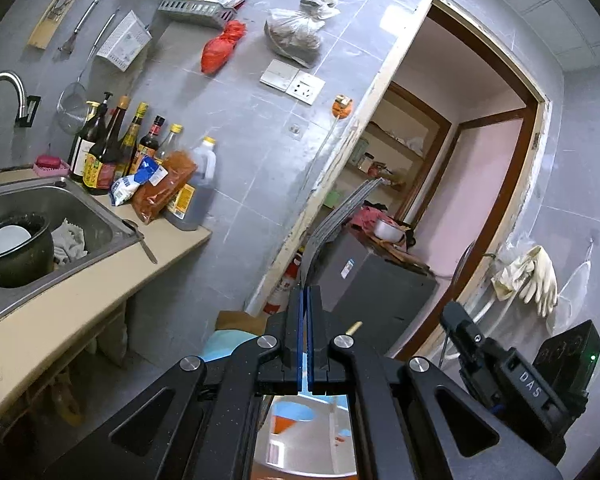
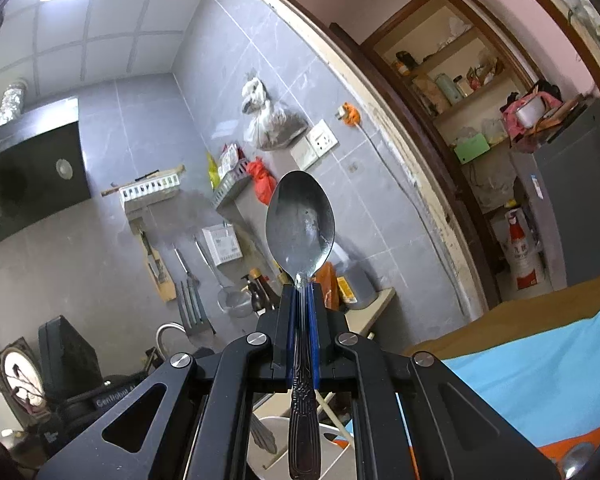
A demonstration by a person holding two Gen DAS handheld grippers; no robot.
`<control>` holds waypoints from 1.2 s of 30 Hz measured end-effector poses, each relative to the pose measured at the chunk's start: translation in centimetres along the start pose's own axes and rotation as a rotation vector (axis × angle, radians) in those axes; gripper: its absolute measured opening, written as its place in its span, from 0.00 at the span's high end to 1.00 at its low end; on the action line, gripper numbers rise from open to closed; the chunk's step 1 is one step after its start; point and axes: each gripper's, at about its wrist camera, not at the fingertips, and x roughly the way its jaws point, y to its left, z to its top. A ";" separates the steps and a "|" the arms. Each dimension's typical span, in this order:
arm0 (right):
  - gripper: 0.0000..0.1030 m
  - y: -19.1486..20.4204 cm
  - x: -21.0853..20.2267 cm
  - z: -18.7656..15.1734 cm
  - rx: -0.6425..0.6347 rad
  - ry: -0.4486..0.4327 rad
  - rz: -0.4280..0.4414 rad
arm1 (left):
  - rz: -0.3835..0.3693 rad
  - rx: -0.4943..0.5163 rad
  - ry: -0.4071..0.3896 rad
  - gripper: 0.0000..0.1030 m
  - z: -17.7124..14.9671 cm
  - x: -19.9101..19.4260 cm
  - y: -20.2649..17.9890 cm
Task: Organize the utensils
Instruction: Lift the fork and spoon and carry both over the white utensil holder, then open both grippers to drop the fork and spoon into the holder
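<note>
My right gripper point(image 2: 302, 286) is shut on a metal spoon point(image 2: 300, 224). The bowl stands up above the fingertips and the patterned handle runs down between the blue pads. My left gripper point(image 1: 307, 288) is shut with its pads together; a thin dark strip point(image 1: 340, 216) rises from its fingertips, and what it is cannot be told. The right gripper's body point(image 1: 512, 372) shows at the lower right of the left wrist view. Below the right gripper a white holder point(image 2: 332, 452) with another utensil handle and a chopstick is partly hidden.
A steel sink point(image 1: 60, 208) with a black pot and a cloth lies to the left, with sauce bottles point(image 1: 112, 148) and packets beside it. A spoon point(image 1: 142, 238) rests on the sink's edge. Utensils hang on the tiled wall point(image 1: 240, 120). A doorway point(image 1: 440, 160) opens ahead. A blue and orange cloth point(image 2: 540, 380) lies below.
</note>
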 end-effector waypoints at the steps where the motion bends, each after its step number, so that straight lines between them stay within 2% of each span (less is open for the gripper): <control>1: 0.96 -0.1 0.2 -0.3 -0.001 0.006 -0.007 | 0.002 0.001 0.008 1.00 -0.2 0.2 0.4; 10: 0.96 -1.1 1.0 -3.3 -0.053 0.088 -0.093 | 0.020 0.010 0.080 1.00 -4.2 1.1 1.8; 17: 0.96 -1.0 1.1 -4.4 -0.103 0.138 -0.103 | 0.039 0.038 0.122 1.00 -6.1 2.0 1.7; 29: 0.92 -0.7 0.8 -5.3 -0.127 0.229 -0.103 | 0.036 0.064 0.224 1.00 -7.5 2.7 0.8; 34: 0.92 -1.0 0.1 -5.5 -0.103 0.246 -0.109 | 0.038 0.064 0.230 1.00 -7.5 2.6 0.5; 36: 0.88 -0.8 -0.4 -5.4 -0.104 0.245 -0.111 | 0.037 0.068 0.222 1.00 -7.4 2.2 0.2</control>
